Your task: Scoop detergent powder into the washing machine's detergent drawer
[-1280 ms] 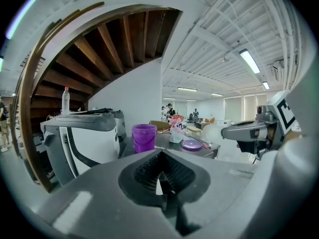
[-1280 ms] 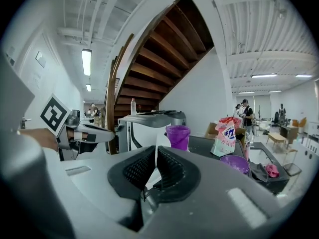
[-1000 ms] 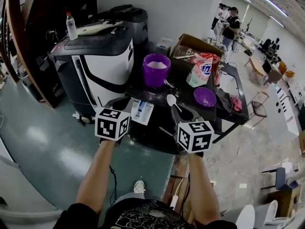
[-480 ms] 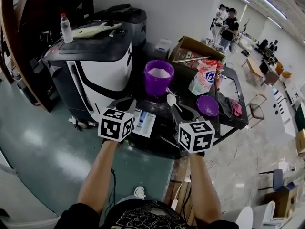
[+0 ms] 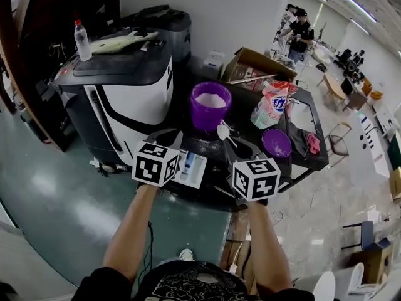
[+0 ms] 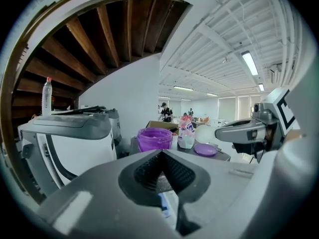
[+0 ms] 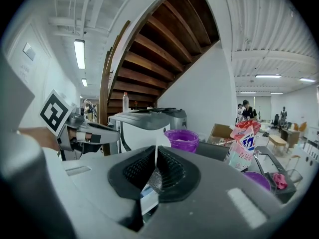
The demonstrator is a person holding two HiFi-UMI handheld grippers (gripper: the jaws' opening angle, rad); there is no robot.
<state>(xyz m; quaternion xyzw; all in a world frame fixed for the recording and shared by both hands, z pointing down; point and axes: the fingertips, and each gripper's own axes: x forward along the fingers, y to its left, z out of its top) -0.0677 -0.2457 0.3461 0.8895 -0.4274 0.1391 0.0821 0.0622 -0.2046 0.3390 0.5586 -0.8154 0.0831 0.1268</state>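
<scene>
The white detergent drawer [image 5: 191,166] with a blue insert sticks out below the black counter, between both grippers. My right gripper [image 5: 234,144] is shut on the thin handle of a white spoon [image 5: 223,131], whose bowl points toward the purple tub [image 5: 210,105] full of white powder. In the right gripper view the handle [image 7: 156,153] shows as a white strip between the jaws. My left gripper [image 5: 168,135] hovers over the drawer's left side, shut with nothing in it. From the left gripper view, the right gripper [image 6: 244,131] and spoon bowl [image 6: 204,133] show at the right.
The washing machine [image 5: 119,80] stands at the left, with a plastic bottle [image 5: 81,39] on top. On the counter are a detergent bag [image 5: 269,105], a purple lid [image 5: 276,143], a pink cloth [image 5: 311,143] and a cardboard box [image 5: 254,64]. People stand far back.
The view has drifted a little, so the machine and counter sit slightly lower and nearer. Both grippers hold about the same places over the drawer, with the spoon still gripped.
</scene>
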